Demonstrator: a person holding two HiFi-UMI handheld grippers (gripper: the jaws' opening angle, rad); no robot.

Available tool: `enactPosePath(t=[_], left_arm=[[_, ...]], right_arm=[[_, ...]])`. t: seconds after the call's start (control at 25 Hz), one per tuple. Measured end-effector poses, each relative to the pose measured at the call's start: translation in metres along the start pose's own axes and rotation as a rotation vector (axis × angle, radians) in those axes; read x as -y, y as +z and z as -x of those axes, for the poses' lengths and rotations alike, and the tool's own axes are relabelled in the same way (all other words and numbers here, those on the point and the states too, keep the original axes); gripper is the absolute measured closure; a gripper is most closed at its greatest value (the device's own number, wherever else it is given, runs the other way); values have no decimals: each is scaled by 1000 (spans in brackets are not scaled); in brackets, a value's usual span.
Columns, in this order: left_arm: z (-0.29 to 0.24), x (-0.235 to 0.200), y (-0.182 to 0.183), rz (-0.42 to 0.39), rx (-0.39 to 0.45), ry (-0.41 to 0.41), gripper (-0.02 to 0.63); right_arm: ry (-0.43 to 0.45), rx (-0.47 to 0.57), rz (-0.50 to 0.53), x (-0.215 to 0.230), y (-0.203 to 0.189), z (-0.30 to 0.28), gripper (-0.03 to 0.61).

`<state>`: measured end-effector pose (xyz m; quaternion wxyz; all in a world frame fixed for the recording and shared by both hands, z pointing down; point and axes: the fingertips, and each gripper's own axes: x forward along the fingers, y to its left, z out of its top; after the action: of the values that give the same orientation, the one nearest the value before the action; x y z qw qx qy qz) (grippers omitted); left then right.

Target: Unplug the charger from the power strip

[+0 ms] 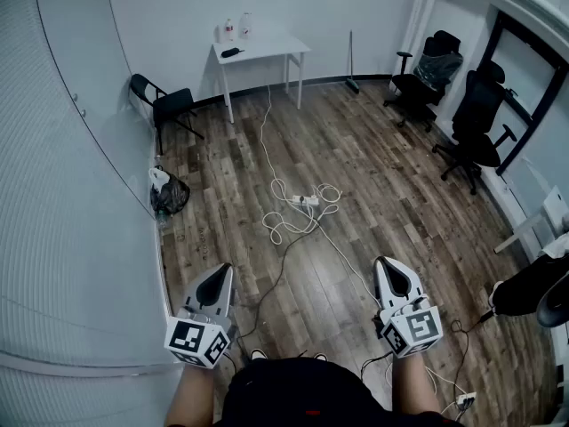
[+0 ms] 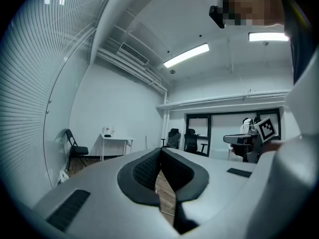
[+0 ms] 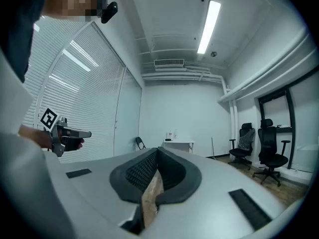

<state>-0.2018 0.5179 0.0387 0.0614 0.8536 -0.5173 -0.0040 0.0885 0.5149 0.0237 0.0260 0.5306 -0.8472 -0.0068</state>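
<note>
A white power strip (image 1: 305, 200) lies on the wooden floor in the middle of the room, among loops of white cable (image 1: 286, 225). At this distance I cannot make out a charger on it. My left gripper (image 1: 216, 278) and right gripper (image 1: 392, 271) are held level near the bottom of the head view, well short of the strip. Both point toward it. Each has its jaws together with nothing between them, as the left gripper (image 2: 160, 157) and the right gripper (image 3: 156, 157) show in their own views.
A white table (image 1: 262, 50) with bottles stands at the far wall. A folding chair (image 1: 169, 105) and a black bag (image 1: 169, 194) are by the left wall. Office chairs (image 1: 471, 123) stand at the right. Another power strip (image 1: 464, 401) and cables lie by my right foot.
</note>
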Motion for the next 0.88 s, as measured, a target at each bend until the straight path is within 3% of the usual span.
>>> enactPosePath(t=[0.48,0.88], left_arm=[[3,14,-8,-8,-13,-33,591],[13,4,-8,-11,-20,-53,591]], right_arm=[[-1,-26,33,-8,-6,13,557],[27,14,-15,-31,2,4,555]])
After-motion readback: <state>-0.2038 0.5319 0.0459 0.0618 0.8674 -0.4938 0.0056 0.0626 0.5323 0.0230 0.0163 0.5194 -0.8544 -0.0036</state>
